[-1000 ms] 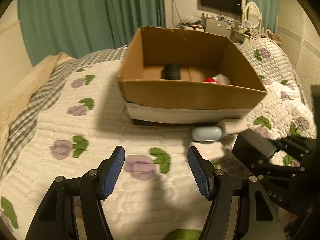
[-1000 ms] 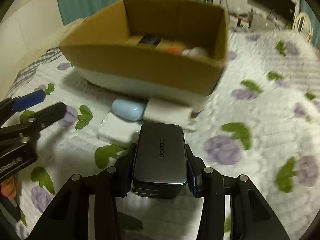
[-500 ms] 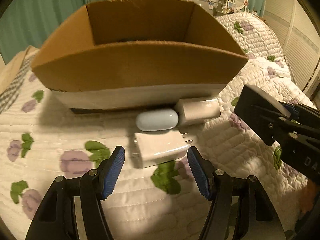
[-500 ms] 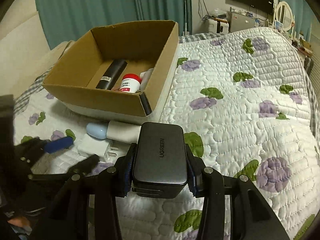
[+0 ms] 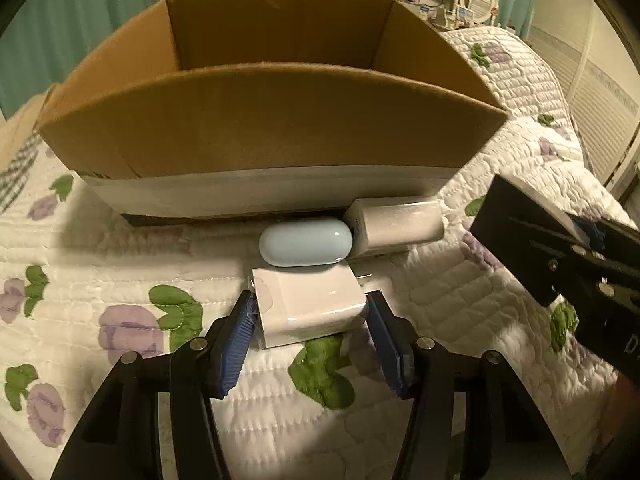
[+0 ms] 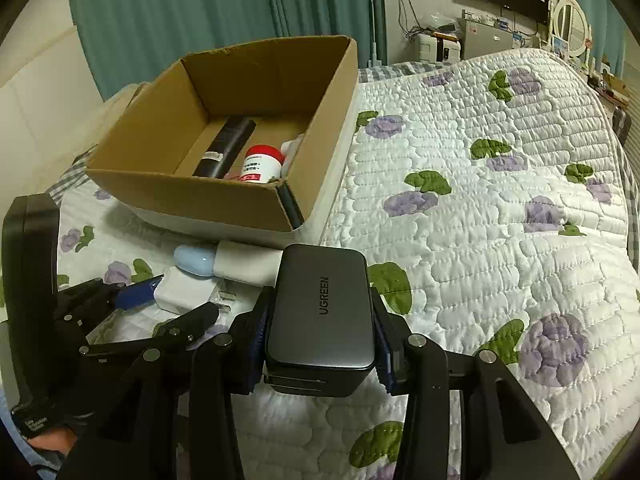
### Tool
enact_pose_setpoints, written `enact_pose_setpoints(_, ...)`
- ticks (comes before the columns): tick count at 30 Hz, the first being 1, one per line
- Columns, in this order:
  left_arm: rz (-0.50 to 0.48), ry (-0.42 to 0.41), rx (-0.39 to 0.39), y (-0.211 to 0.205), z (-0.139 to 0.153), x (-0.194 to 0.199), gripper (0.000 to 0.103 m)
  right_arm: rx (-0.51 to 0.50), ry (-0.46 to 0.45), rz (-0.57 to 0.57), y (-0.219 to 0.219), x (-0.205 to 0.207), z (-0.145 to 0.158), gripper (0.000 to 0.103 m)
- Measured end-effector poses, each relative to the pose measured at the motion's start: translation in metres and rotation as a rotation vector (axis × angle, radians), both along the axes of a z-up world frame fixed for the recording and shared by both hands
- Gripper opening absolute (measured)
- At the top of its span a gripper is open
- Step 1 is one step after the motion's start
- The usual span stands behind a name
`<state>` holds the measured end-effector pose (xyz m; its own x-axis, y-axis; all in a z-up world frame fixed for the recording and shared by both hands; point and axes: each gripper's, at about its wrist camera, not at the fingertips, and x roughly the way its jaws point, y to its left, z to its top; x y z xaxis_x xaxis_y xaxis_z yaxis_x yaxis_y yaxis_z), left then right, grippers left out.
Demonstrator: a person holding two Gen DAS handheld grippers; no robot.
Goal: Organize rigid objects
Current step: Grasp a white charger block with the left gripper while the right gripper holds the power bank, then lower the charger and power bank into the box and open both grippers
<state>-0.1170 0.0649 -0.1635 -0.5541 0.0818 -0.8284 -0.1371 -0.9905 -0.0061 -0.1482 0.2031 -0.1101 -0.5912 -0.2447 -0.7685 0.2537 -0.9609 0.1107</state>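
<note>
The left gripper straddles a white square plug-in charger on the quilted bed, pads flanking it (contact unclear). The right gripper clamps a grey UGREEN charger near the brown cardboard box.

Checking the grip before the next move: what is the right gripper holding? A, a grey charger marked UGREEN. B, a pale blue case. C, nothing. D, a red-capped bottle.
A: the right gripper has its fingers shut on the grey charger, whose top reads UGREEN.
</note>
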Motion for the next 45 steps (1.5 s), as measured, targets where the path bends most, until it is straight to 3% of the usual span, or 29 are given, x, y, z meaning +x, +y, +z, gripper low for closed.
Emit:
enact_pose_setpoints(6,0.007,0.081,0.021,-0.011,0.027,0.025,0.056,0.017,0.059,0.012,-0.003,0.016,0.026,0.043)
enact_pose_setpoints(13,0.026,0.210,0.099,-0.028,0.080,0.057,0.056,0.006,0.129,0.010,0.000,0.033,0.063,0.043)
enact_pose_setpoints(17,0.017,0.277,0.117,-0.028,0.116,0.052,0.056,0.001,0.177,0.019,-0.001,0.034,0.087,0.043)
enact_pose_setpoints(25,0.025,0.404,0.025,-0.045,0.170,0.003,0.056,0.000,0.285,0.048,-0.014,-0.001,0.131,0.043)
enact_pose_setpoints(30,0.027,0.393,0.009,-0.052,0.165,-0.045,0.056,-0.023,0.297,0.047,-0.022,-0.044,0.134,0.043)
enact_pose_setpoints(35,0.022,0.325,-0.006,-0.051,0.127,-0.081,0.056,-0.015,0.279,0.054,-0.032,-0.078,0.118,0.043)
enact_pose_setpoints(41,-0.038,0.255,-0.059,-0.040,0.086,-0.097,0.056,-0.016,0.240,0.075,-0.036,-0.096,0.095,0.043)
enact_pose_setpoints(45,-0.041,0.254,-0.053,-0.038,0.080,-0.098,0.059,-0.018,0.227,0.079,-0.036,-0.098,0.091,0.043)
